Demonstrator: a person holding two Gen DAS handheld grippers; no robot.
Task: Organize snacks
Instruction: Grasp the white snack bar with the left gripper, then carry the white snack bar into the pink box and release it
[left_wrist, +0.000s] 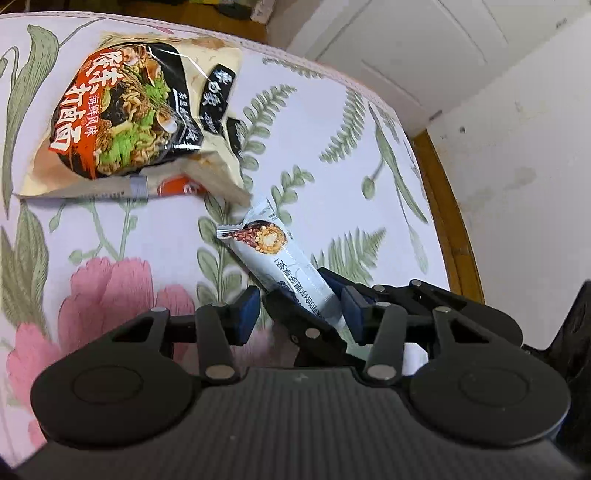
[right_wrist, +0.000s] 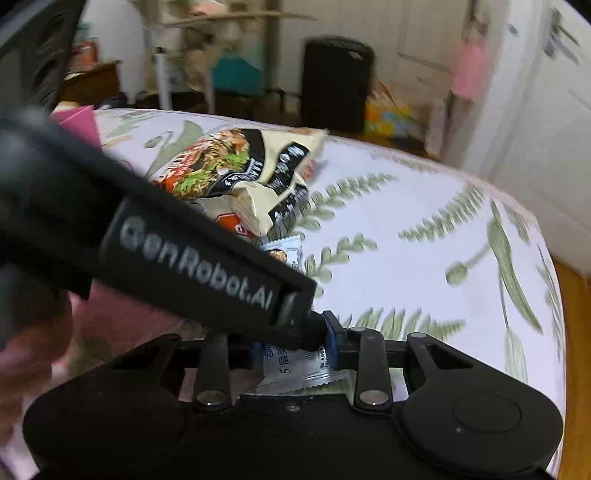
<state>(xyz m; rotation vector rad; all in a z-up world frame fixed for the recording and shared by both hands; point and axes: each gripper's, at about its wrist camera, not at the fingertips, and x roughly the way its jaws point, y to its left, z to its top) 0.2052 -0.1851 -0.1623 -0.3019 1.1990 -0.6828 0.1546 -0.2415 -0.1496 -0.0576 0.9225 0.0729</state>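
A pale blue snack bar (left_wrist: 266, 243) lies slanted on the floral tablecloth (left_wrist: 332, 147), just below a big noodle packet (left_wrist: 122, 122). My right gripper (left_wrist: 310, 295) reaches in from below and is shut on the bar's near end. My left gripper (left_wrist: 301, 306) stands open around that grip; its blue pads (left_wrist: 247, 314) do not press on the bar. In the right wrist view the bar's crimped end (right_wrist: 291, 369) sits between the pads of my right gripper (right_wrist: 293, 350). The left gripper's black body (right_wrist: 192, 266) crosses in front and hides most of the bar. The noodle packet (right_wrist: 236, 166) lies beyond.
A second orange-and-cream packet (left_wrist: 177, 188) is tucked under the noodle packet. The table's wooden rim (left_wrist: 443, 206) curves close along the right, with a white wall behind. A pink object (right_wrist: 77, 118) sits at the far left; a black bin (right_wrist: 336, 81) stands on the floor beyond.
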